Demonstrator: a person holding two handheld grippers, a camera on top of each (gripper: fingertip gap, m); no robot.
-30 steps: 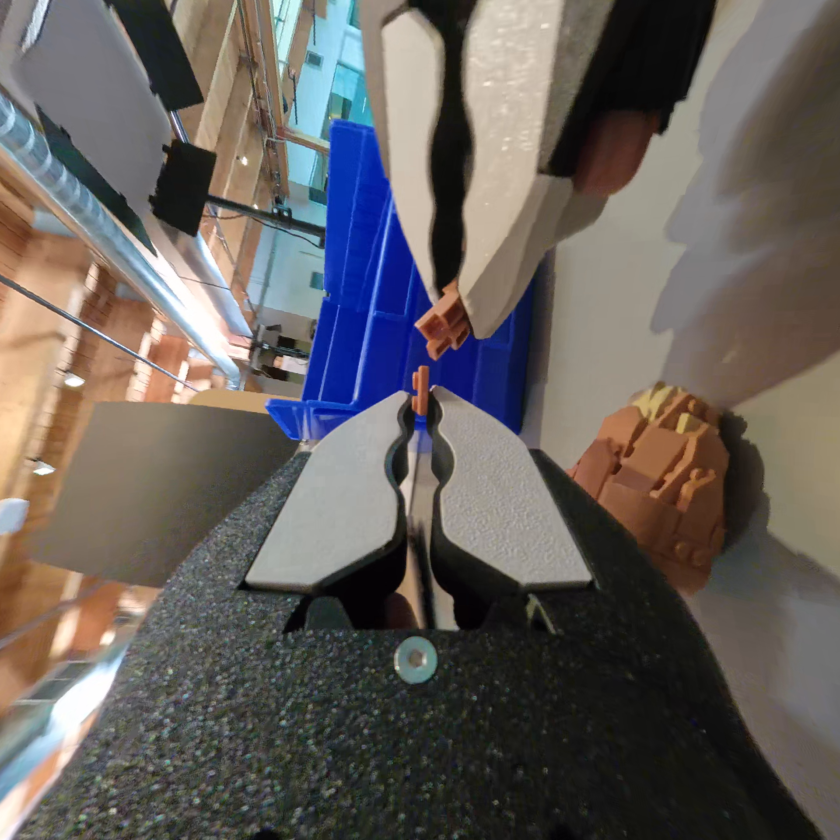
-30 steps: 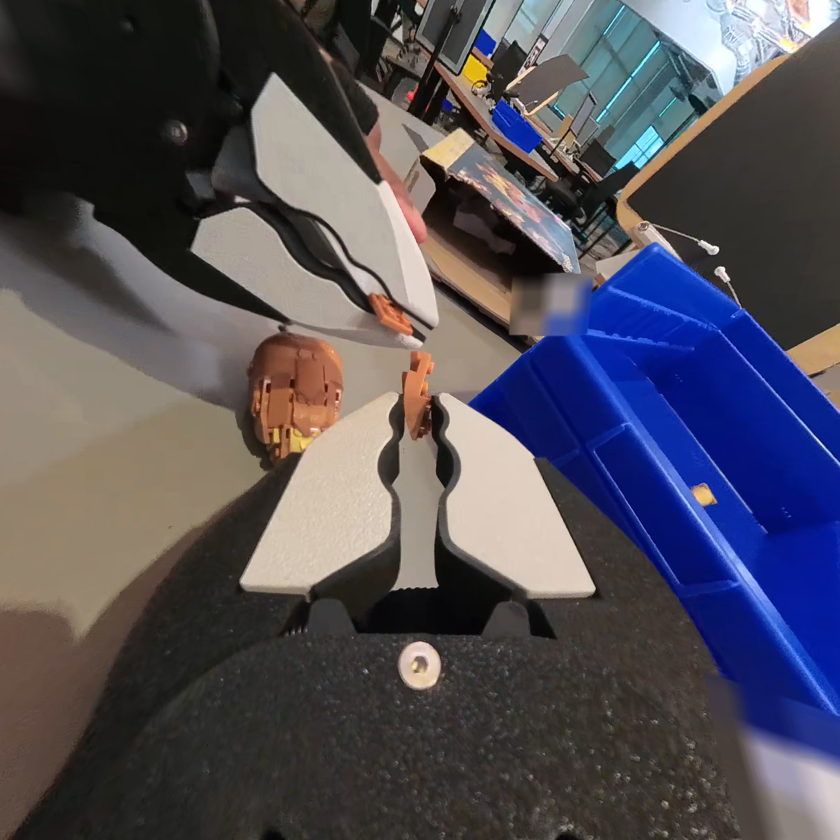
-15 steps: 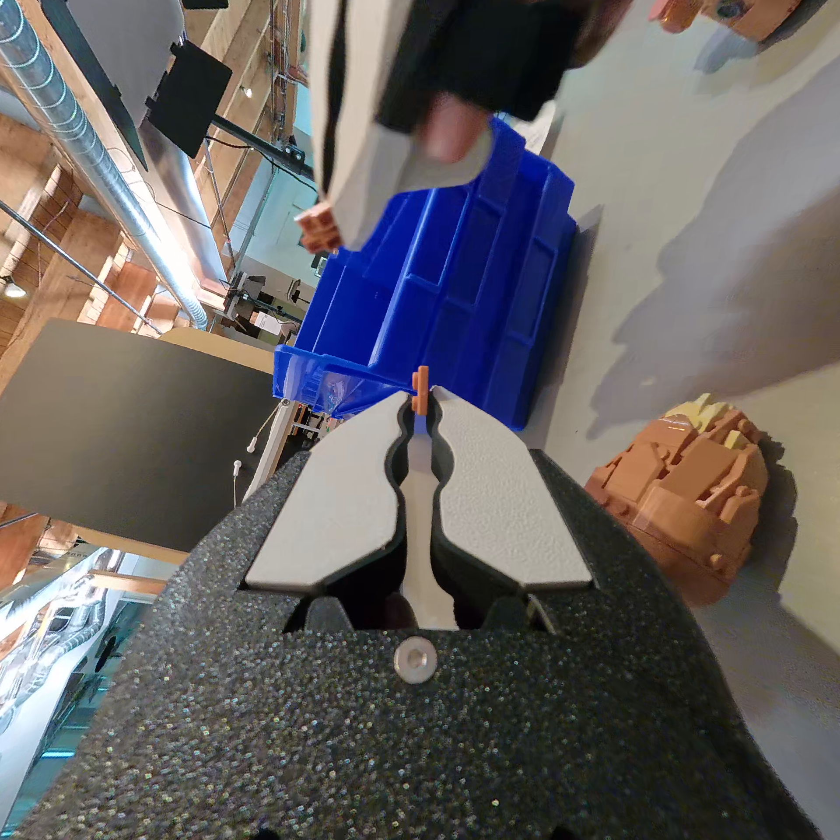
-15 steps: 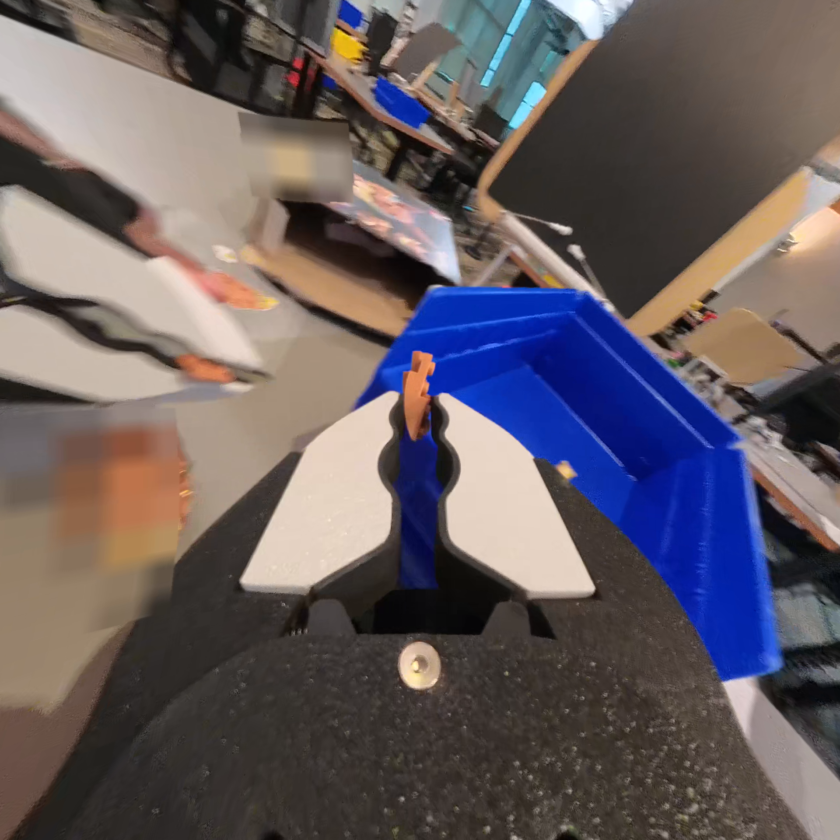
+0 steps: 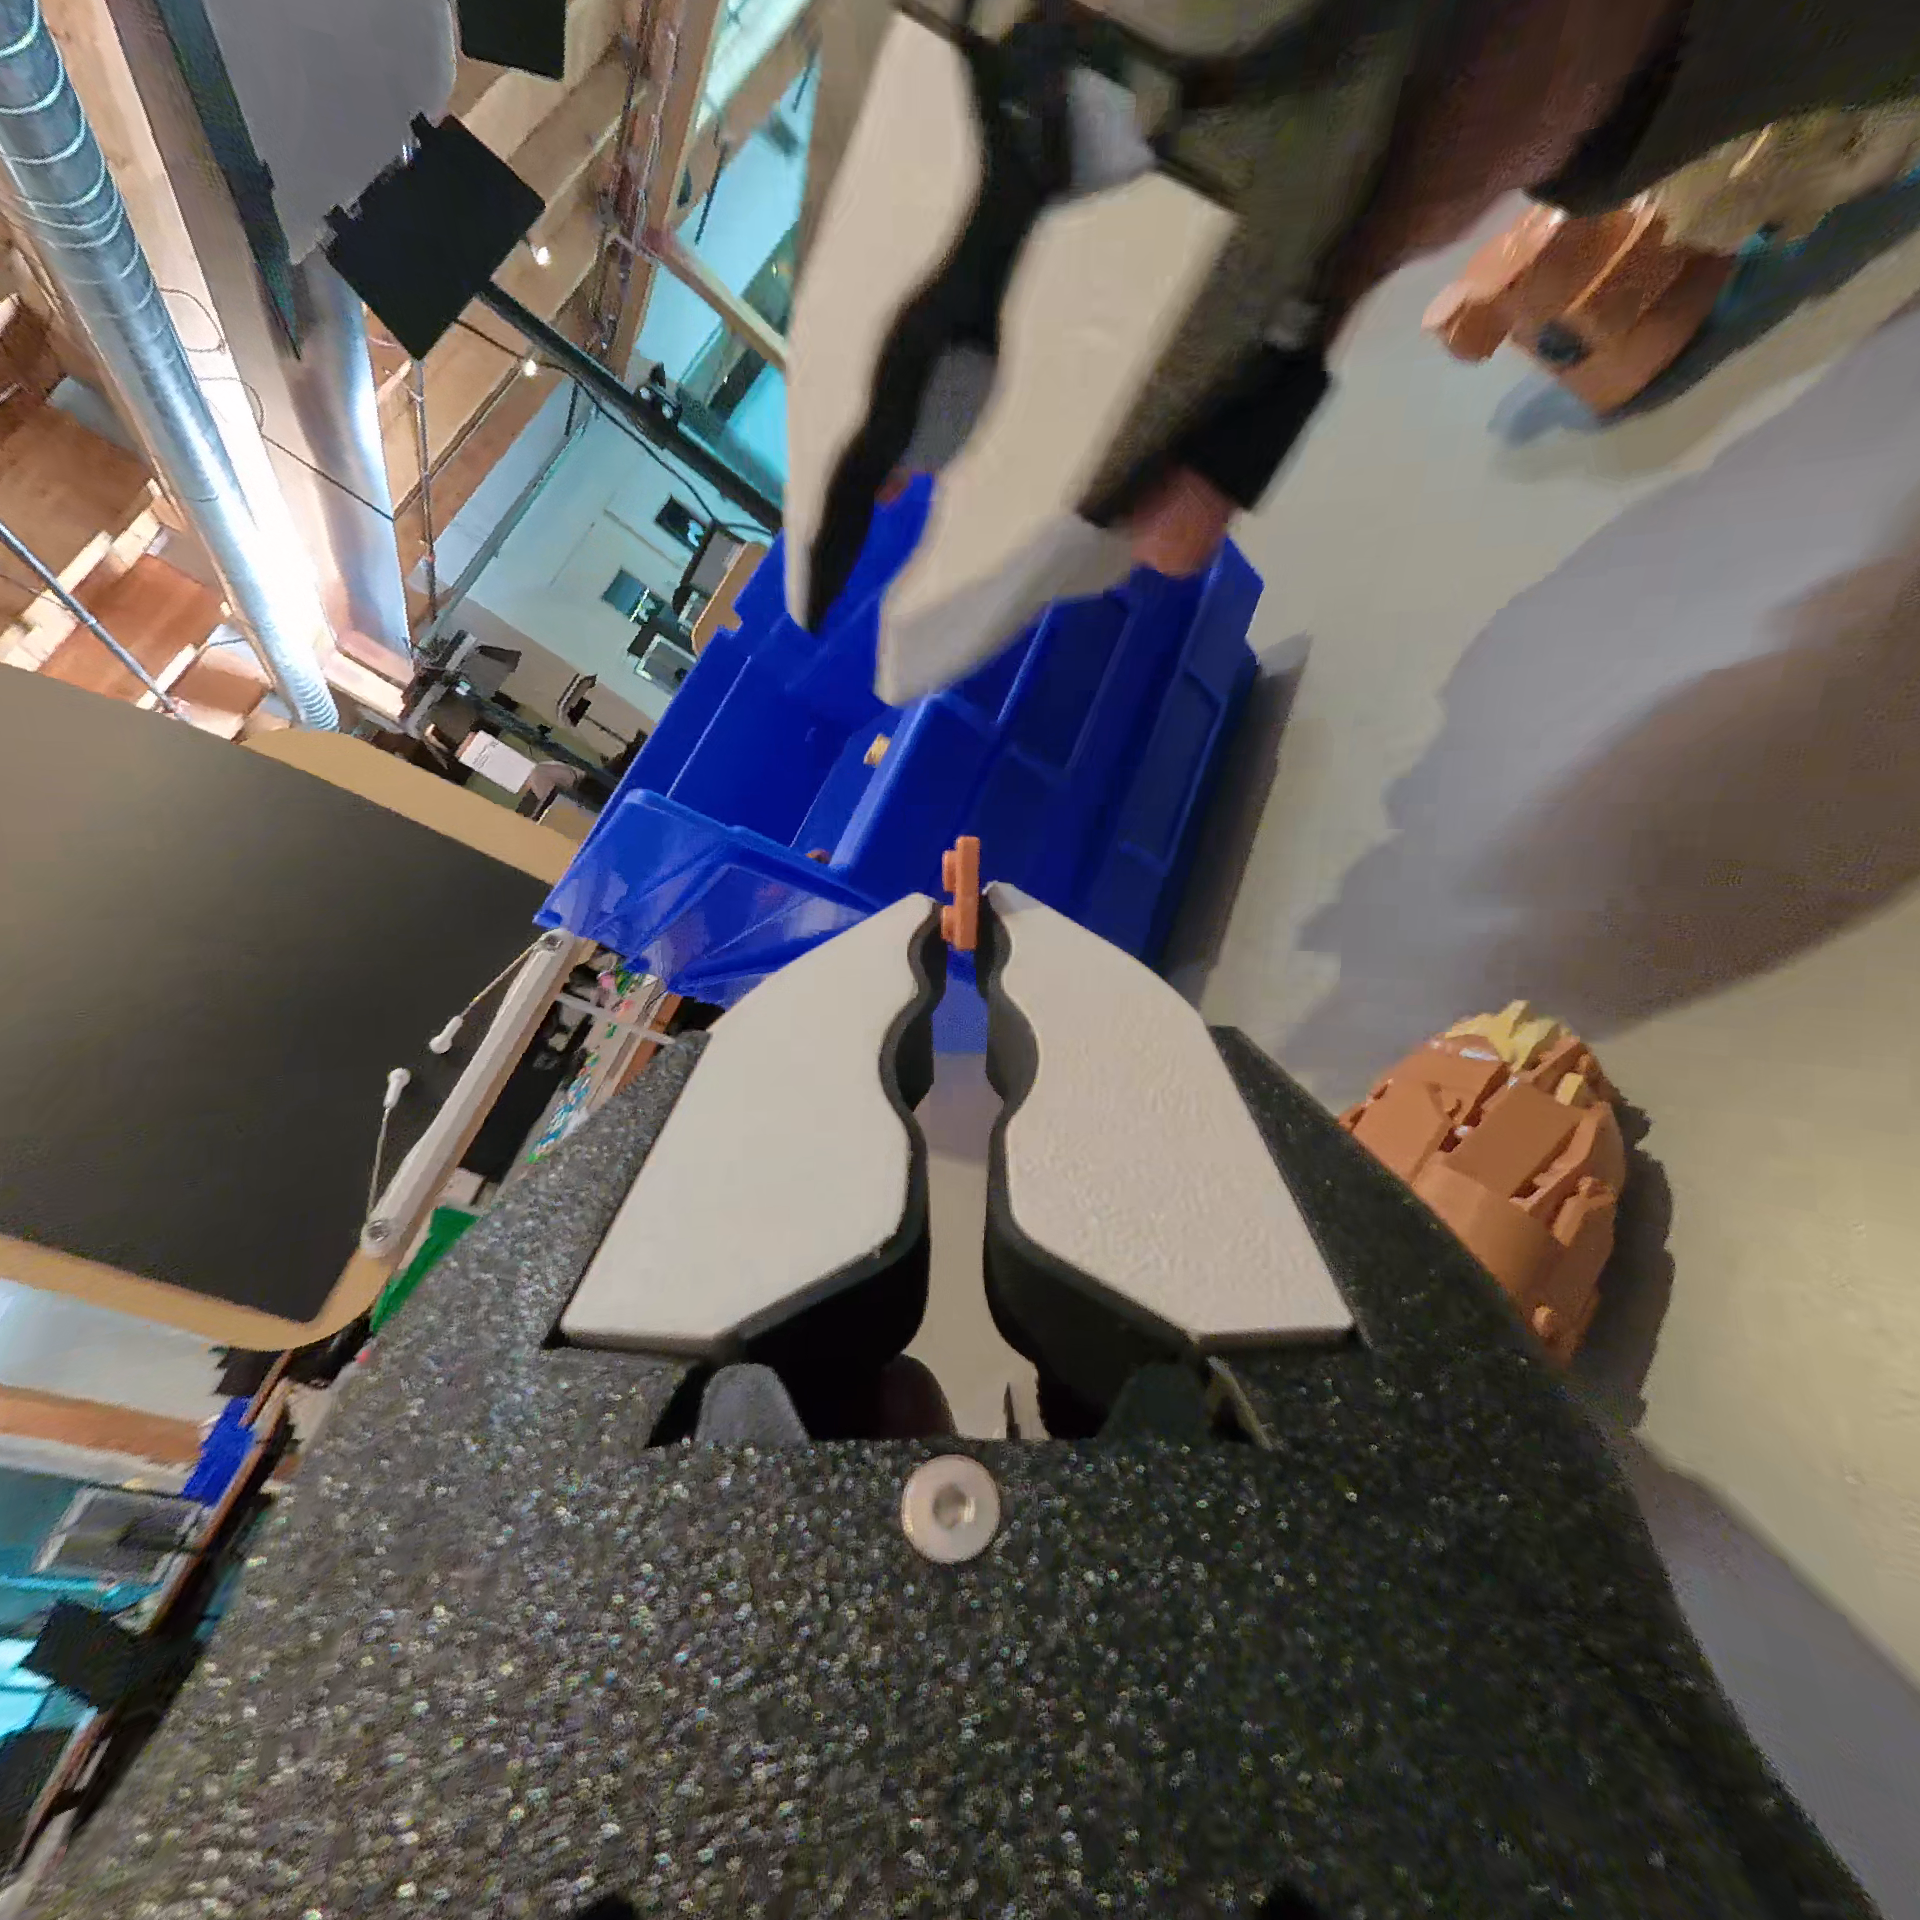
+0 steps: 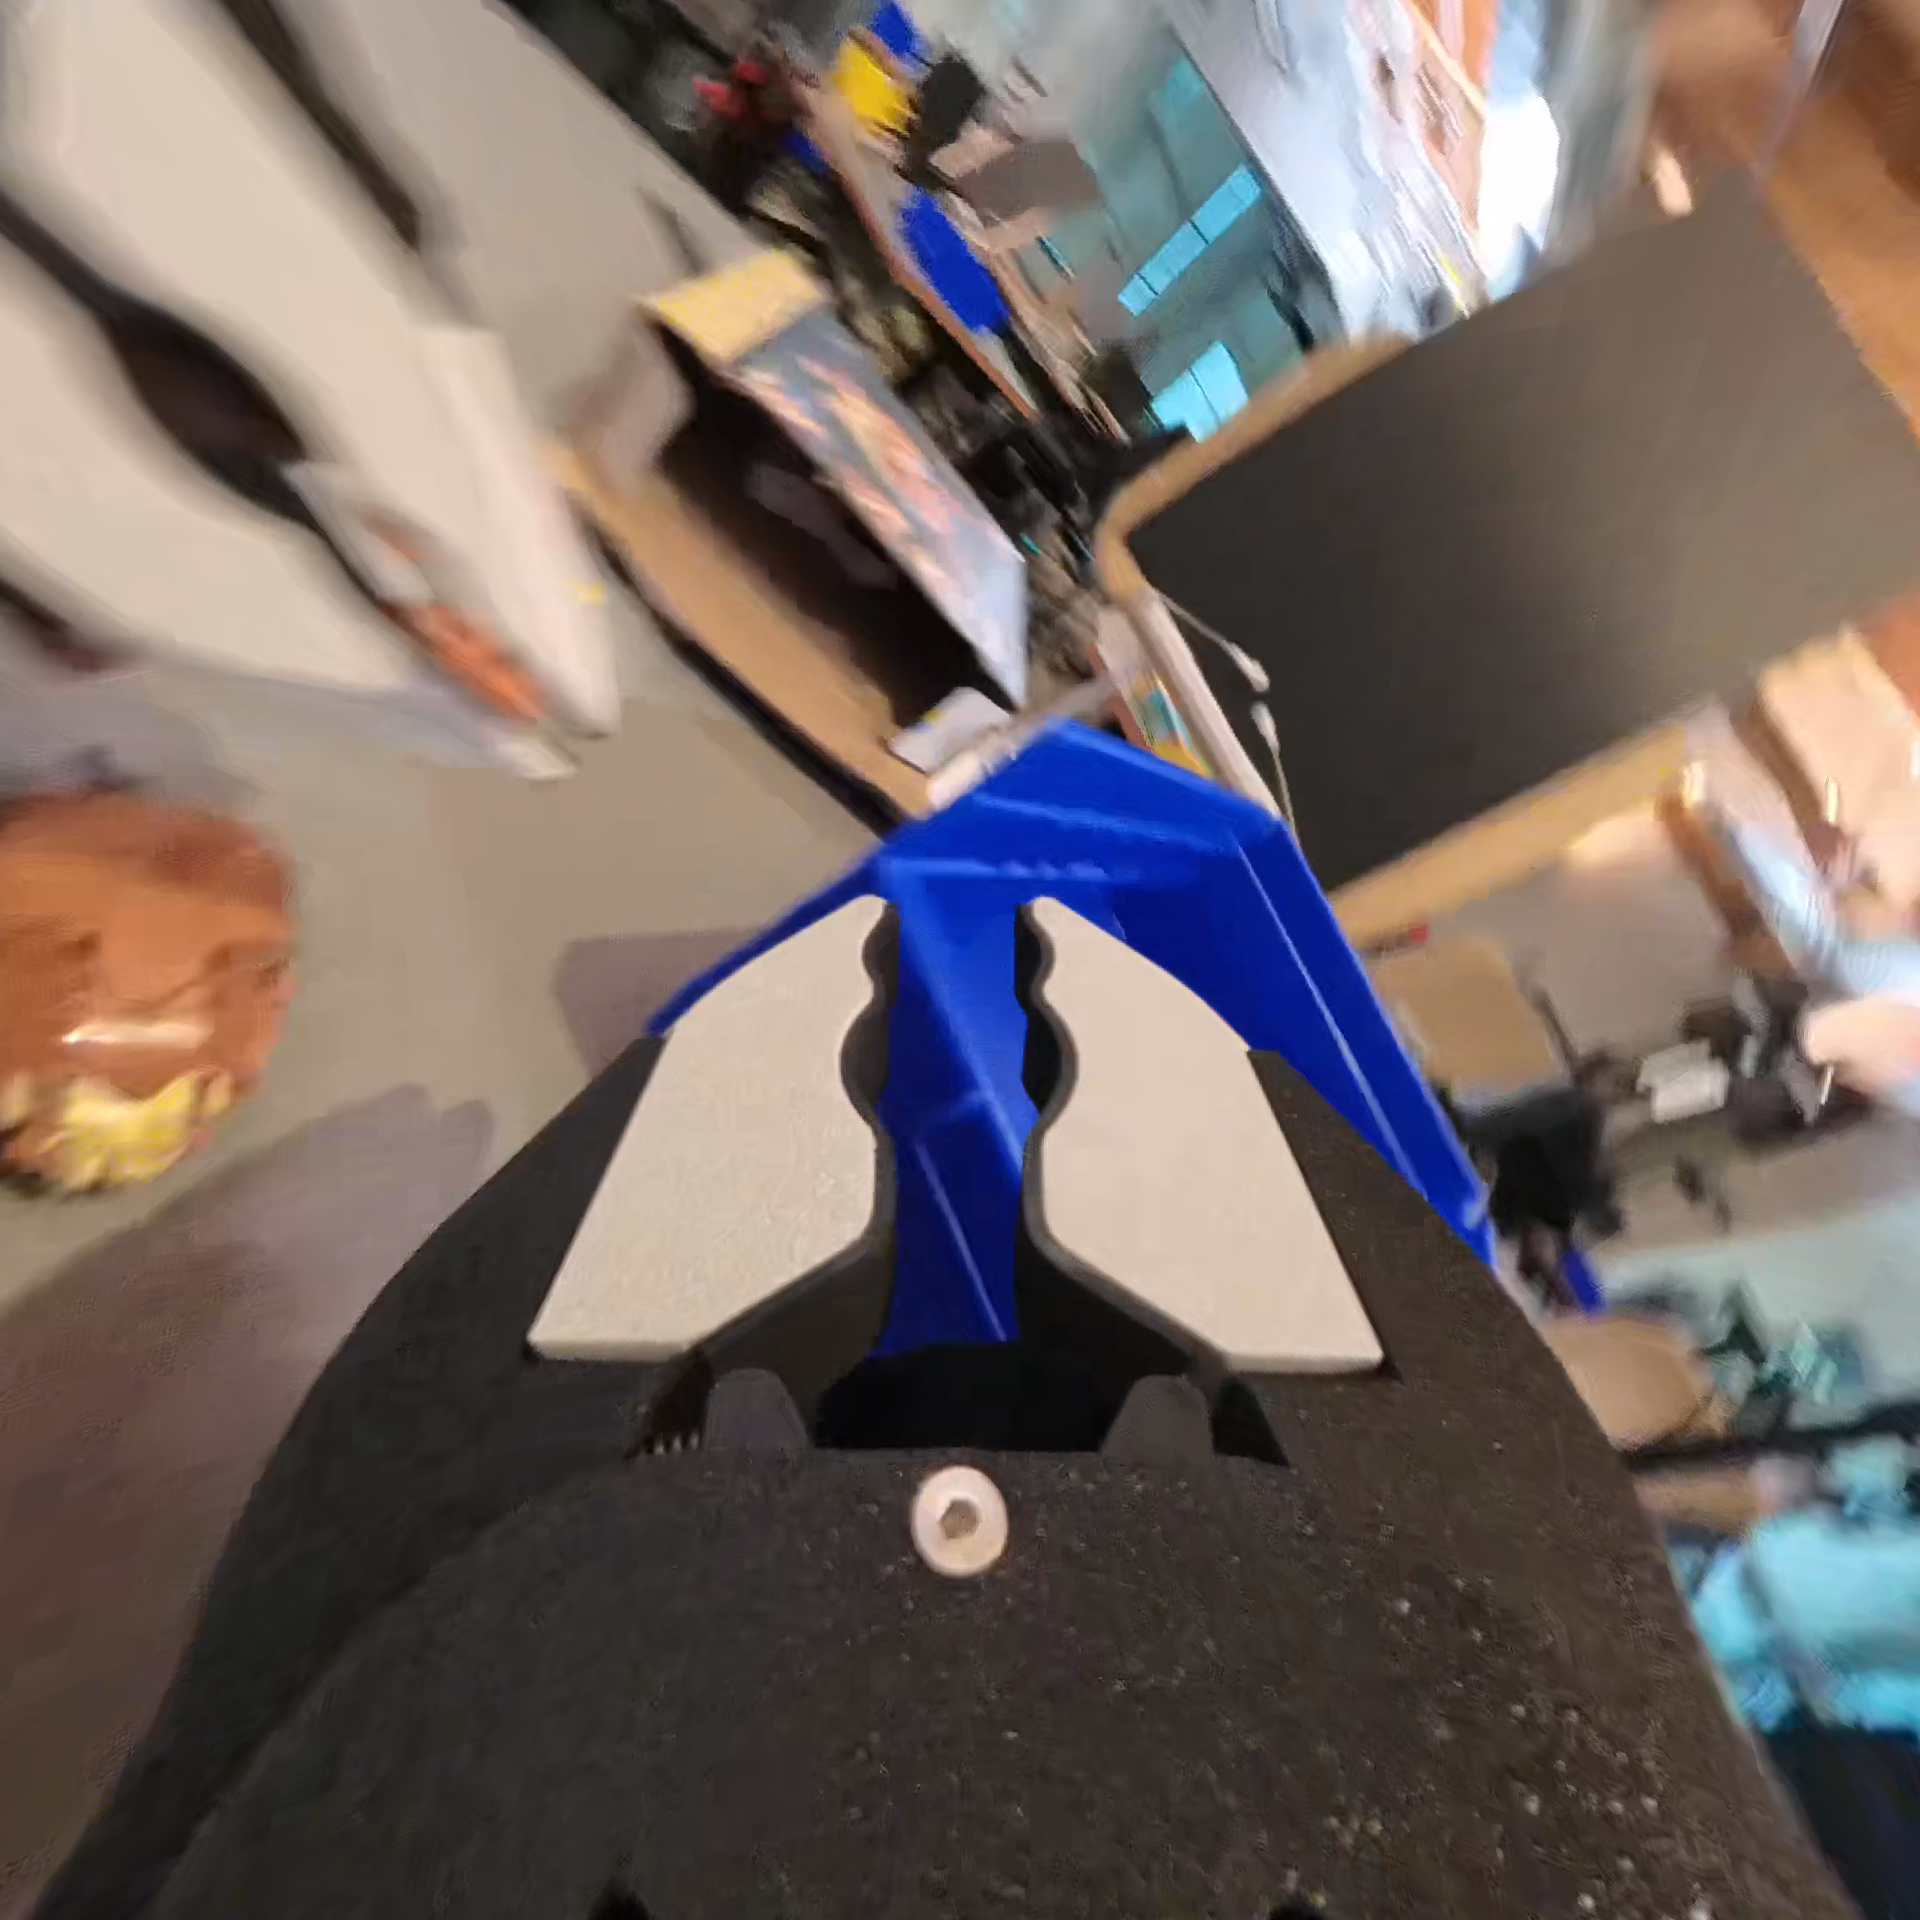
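Note:
My left gripper [image 5: 961,902] is shut on a small orange brick plate [image 5: 962,894], held edge-up in front of the blue bin [image 5: 1039,748]. My right gripper [image 6: 958,914] is open and empty, its fingers pointing over the blue bin's rim [image 6: 1091,831]. In the left wrist view the right gripper [image 5: 852,644] hangs open above the bin. A brown brick-built head [image 5: 1496,1174] lies on the grey table to the right of my left gripper. It shows blurred at the left of the right wrist view [image 6: 125,997]. The left gripper [image 6: 416,540] appears blurred there too.
A second brown brick lump [image 5: 1579,301] lies farther off on the grey table [image 5: 1714,831]. A small tan piece [image 5: 878,746] lies inside the bin. An open cardboard box [image 6: 831,499] sits behind the bin. A black panel [image 5: 208,987] stands beyond the table edge. Some 7 centimeters of space lies between my two pairs of fingers. From the left gripper's tips to the brown brick-built head [image 5: 1496,1174] is close to 9 centimeters. It is also in sight in the right wrist view [image 6: 43,945].
My right gripper swung over the blue bin and opened, and the orange piece it held is gone from its fingers. My left gripper still grips its orange plate.

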